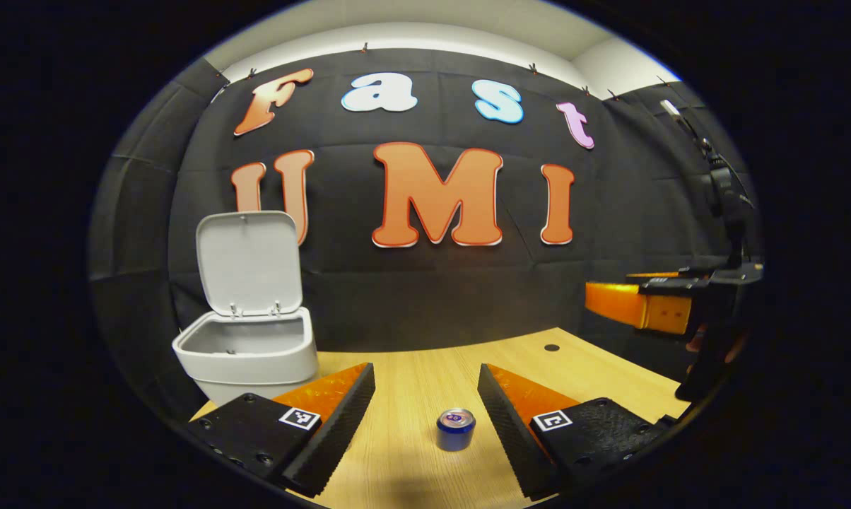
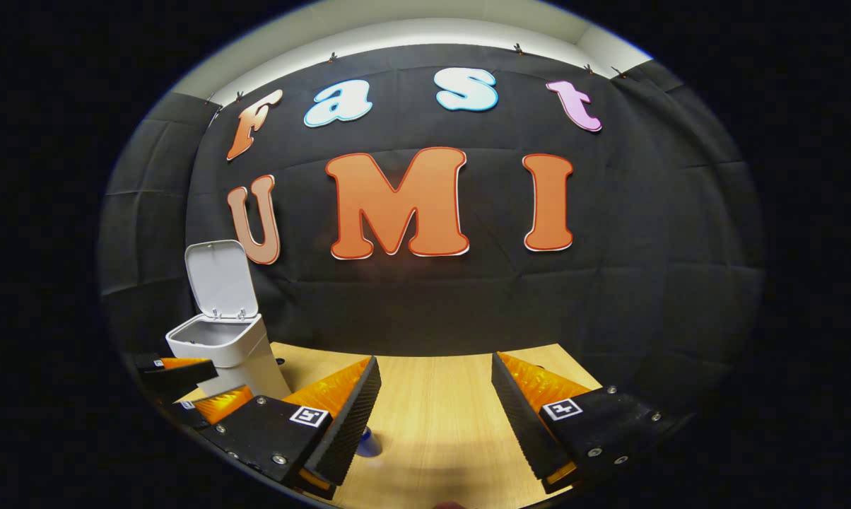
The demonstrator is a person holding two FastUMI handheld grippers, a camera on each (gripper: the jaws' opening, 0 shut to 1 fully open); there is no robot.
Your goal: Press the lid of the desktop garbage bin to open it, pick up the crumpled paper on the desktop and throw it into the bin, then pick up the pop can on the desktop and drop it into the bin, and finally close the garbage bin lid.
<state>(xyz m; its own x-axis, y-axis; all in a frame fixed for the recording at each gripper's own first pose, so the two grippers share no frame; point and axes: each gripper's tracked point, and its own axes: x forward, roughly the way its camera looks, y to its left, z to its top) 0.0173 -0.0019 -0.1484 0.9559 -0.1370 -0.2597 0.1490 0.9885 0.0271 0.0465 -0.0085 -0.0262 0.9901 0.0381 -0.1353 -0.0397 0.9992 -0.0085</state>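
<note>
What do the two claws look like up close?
Each claw, the left claw and the right claw, has two wedge-shaped fingers with ridged inner faces. Behind them sit flat bolted plates, each bearing a small square black-and-white marker. The left gripper view shows the right one sideways, with a dark cable rising above it.

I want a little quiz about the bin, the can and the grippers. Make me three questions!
1. True or false: the hinged lid of the white plastic desktop bin stands open.
2. The small blue pop can on the wooden table is: A) upright, B) lying on its side, C) inside the bin.
3. Fill in: in the left gripper view, the can sits between the fingers of the ___ gripper.

Key: 1 true. 2 A. 3 left; its fingers are spread and not touching the can. The right gripper is open too.
</note>
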